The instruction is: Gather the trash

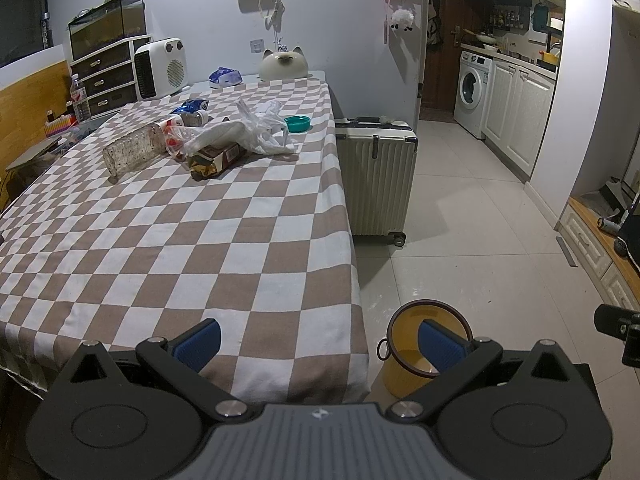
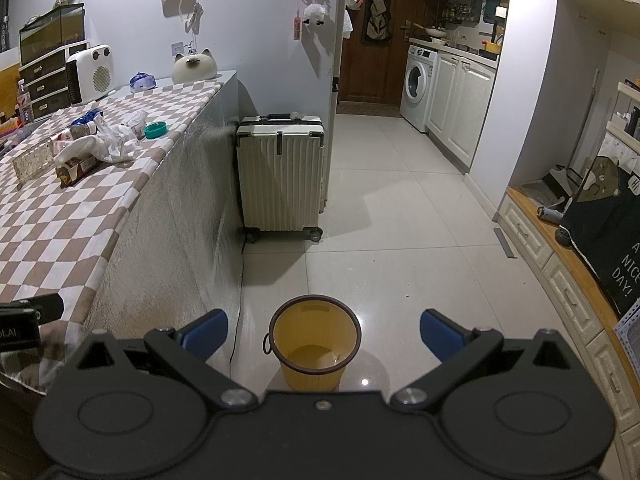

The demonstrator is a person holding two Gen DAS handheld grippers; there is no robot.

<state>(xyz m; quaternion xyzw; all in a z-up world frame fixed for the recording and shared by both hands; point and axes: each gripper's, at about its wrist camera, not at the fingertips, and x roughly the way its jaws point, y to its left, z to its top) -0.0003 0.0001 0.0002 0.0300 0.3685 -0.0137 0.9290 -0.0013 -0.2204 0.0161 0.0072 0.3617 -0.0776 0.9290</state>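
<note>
Yellow bin (image 2: 316, 340) on floor, lower centre, apparently empty. Left gripper (image 1: 318, 342) and right gripper (image 2: 322, 334) both spread wide, grasping nothing. Trash pile (image 1: 208, 140) upper left on checkered tablecloth (image 1: 180, 240).

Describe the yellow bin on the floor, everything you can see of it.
The round yellow plastic waste bin stands upright on the pale tiled floor, beside the end of the table with the brown-and-white checkered cloth. It tapers slightly toward the base, has faint vertical ribbing on the wall, a dark brown rim band, and a dark ring handle hanging at its left side. It is open-topped with no lid or liner, and looks empty. Nothing touches it; the right tongs are open above it.
</note>
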